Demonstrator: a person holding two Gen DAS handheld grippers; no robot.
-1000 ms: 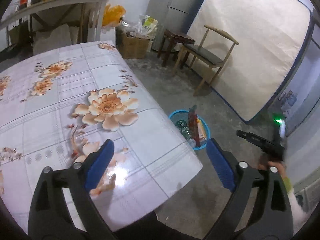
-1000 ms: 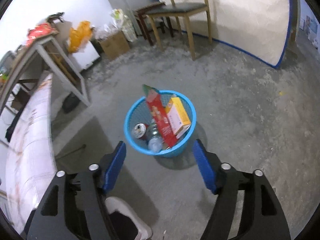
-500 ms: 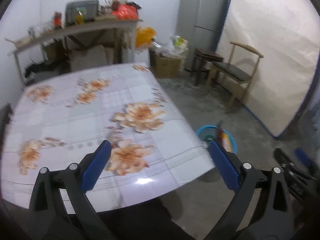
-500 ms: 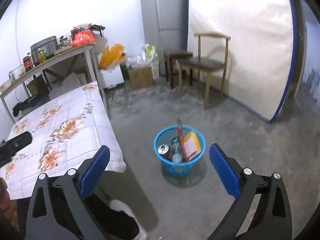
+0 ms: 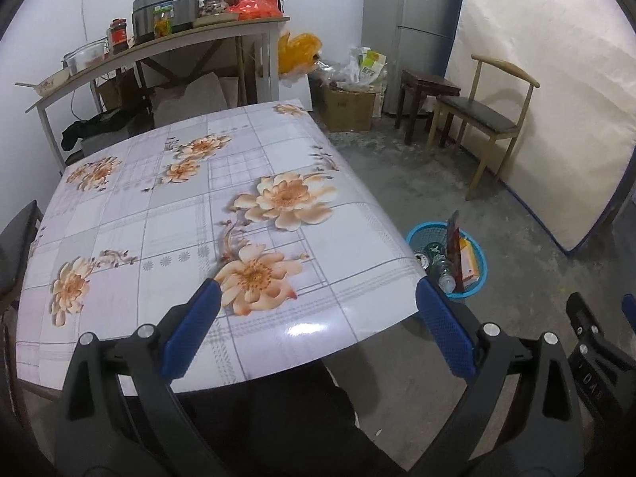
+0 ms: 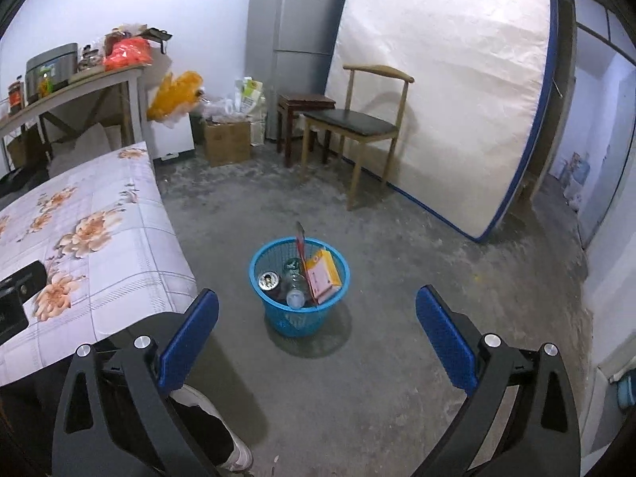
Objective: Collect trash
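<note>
A blue plastic trash basket [image 6: 264, 294] stands on the concrete floor right of the table; it also shows in the left wrist view [image 5: 415, 232]. It holds a can [image 6: 267, 279], a clear bottle [image 6: 295, 296], a tall red package [image 6: 302, 244] and an orange box [image 6: 326, 274]. My left gripper [image 5: 318, 330] is open and empty above the near edge of the floral table [image 5: 159, 218]. My right gripper [image 6: 318, 338] is open and empty, raised above the floor on the near side of the basket.
A wooden chair [image 6: 357, 127], a dark stool [image 6: 304, 105], a mattress [image 6: 445, 91] leaning on the wall, a fridge [image 6: 294, 28] and a cardboard box [image 6: 228, 141] stand at the back. A cluttered shelf table [image 5: 159, 43] stands behind the floral table.
Both grippers rose and pulled back from the basket; the right view tilted up from looking down into it. The left view now takes in the whole table.
</note>
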